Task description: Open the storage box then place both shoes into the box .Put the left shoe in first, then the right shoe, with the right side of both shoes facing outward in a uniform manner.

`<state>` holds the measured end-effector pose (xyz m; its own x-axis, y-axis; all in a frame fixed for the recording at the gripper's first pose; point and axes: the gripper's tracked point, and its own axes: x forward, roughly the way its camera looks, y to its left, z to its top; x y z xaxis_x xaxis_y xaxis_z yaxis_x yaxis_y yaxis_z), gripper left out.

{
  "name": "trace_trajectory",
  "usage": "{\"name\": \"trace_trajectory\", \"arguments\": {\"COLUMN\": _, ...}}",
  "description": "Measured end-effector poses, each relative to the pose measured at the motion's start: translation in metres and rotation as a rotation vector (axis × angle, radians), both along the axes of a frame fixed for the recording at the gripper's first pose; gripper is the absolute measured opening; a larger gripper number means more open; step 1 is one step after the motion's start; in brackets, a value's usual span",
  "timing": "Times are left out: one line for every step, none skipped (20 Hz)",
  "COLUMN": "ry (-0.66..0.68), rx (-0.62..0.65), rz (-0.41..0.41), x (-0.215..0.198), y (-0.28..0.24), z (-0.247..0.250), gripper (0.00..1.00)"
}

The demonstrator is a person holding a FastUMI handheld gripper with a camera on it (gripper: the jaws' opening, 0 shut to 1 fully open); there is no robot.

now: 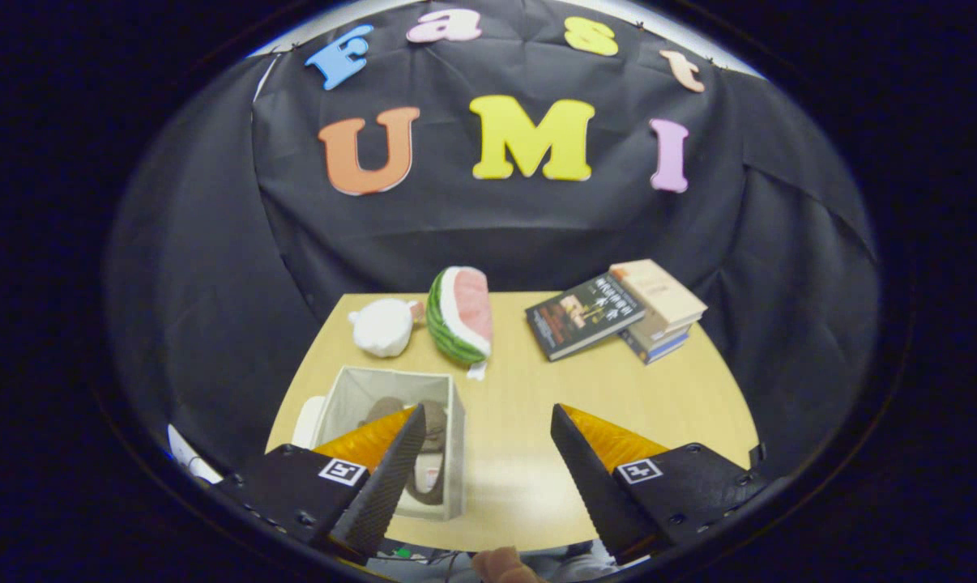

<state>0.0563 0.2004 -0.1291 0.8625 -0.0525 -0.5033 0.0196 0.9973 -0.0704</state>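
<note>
Fingers (482, 429) wide apart, seemingly empty

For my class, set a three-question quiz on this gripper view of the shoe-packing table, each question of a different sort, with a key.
1. True or false: the gripper has its fingers closed on a shoe.
2. Which lies nearest the storage box? A. the stack of books B. the watermelon plush C. the dark book
3. Fill in: inside the open box lies a brown ____.

Key
1. False: the fingers are spread apart, bare table between them.
2. B, just beyond the box, beside the white plush.
3. Shoe, partly hidden by one finger.
</note>
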Motion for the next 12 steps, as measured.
{"name": "trace_trajectory", "arguments": {"ry": -0.053, "rx": -0.022, "rz": -0.001, "x": -0.009, "y": -0.012, "z": 0.019, "gripper": 0.96}}
{"name": "trace_trajectory", "arguments": {"ry": -0.114, "rx": -0.043, "rz": 0.004, "x": -0.017, "y": -0.022, "z": 0.037, "gripper": 0.96}}
{"name": "trace_trajectory", "arguments": {"ry": -0.181, "rx": -0.063, "rz": 0.009, "x": -0.022, "y": -0.033, "z": 0.057, "gripper": 0.96}}
{"name": "trace_trajectory", "arguments": {"ry": -0.244, "rx": -0.074, "rz": 0.005, "x": -0.029, "y": -0.046, "z": 0.073, "gripper": 0.96}}
{"name": "trace_trajectory", "arguments": {"ry": -0.295, "rx": -0.063, "rz": 0.011, "x": -0.039, "y": -0.052, "z": 0.085, "gripper": 0.97}}
{"name": "trace_trajectory", "arguments": {"ry": -0.330, "rx": -0.040, "rz": 0.021, "x": -0.050, "y": -0.056, "z": 0.096, "gripper": 0.98}}
{"name": "trace_trajectory", "arguments": {"ry": -0.362, "rx": -0.022, "rz": 0.030, "x": -0.063, "y": -0.063, "z": 0.107, "gripper": 0.97}}
{"name": "trace_trajectory", "arguments": {"ry": -0.392, "rx": -0.006, "rz": 0.037, "x": -0.072, "y": -0.071, "z": 0.119, "gripper": 0.97}}
{"name": "trace_trajectory", "arguments": {"ry": -0.413, "rx": 0.016, "rz": 0.054, "x": -0.082, "y": -0.075, "z": 0.128, "gripper": 0.97}}
{"name": "trace_trajectory", "arguments": {"ry": -0.429, "rx": 0.039, "rz": 0.072, "x": -0.091, "y": -0.078, "z": 0.134, "gripper": 0.97}}
{"name": "trace_trajectory", "arguments": {"ry": -0.445, "rx": 0.044, "rz": 0.087, "x": -0.098, "y": -0.083, "z": 0.139, "gripper": 0.97}}
{"name": "trace_trajectory", "arguments": {"ry": -0.461, "rx": 0.033, "rz": 0.101, "x": -0.104, "y": -0.088, "z": 0.145, "gripper": 0.97}}
